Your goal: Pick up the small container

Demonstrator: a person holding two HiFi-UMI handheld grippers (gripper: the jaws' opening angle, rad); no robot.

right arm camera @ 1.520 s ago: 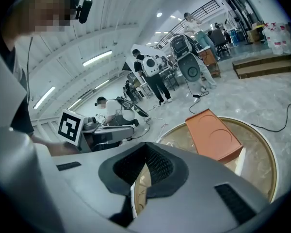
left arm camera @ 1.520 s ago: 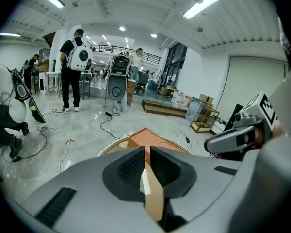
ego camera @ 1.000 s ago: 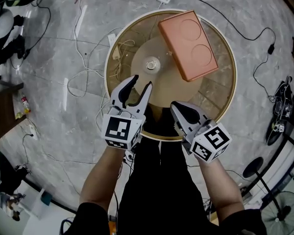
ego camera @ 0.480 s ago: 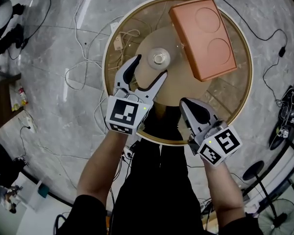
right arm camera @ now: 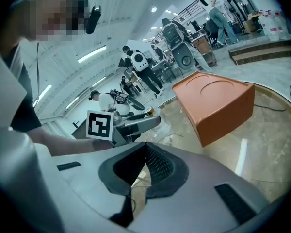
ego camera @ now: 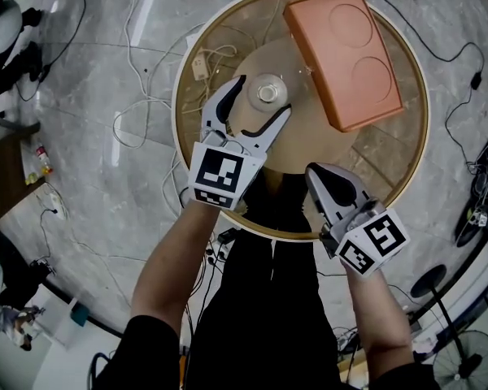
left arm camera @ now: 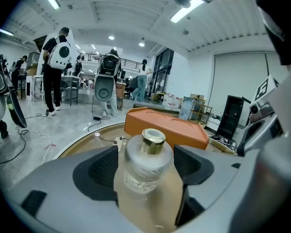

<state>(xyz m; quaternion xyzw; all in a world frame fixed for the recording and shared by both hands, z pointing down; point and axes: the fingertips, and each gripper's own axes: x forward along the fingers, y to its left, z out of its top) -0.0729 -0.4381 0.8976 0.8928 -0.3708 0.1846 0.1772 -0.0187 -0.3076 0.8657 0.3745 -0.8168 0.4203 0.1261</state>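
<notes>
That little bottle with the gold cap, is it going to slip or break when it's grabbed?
The bottle looks like frosted glass: probably stiff, heavyish for its size, breakable if dropped. Its rounded sides might slip a little. Squat and upright, it seems unlikely to tip.

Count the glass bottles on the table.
1. The small frosted glass bottle with a gold cap stands at the round table's middle, between the left gripper's just-opened jaws; the orange rectangular box could hide others.

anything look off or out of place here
Nothing spilled or broken: the small glass bottle stands upright between the jaws of the left gripper, which have just been opening. Only a loose white cable lies on the round table.
</notes>
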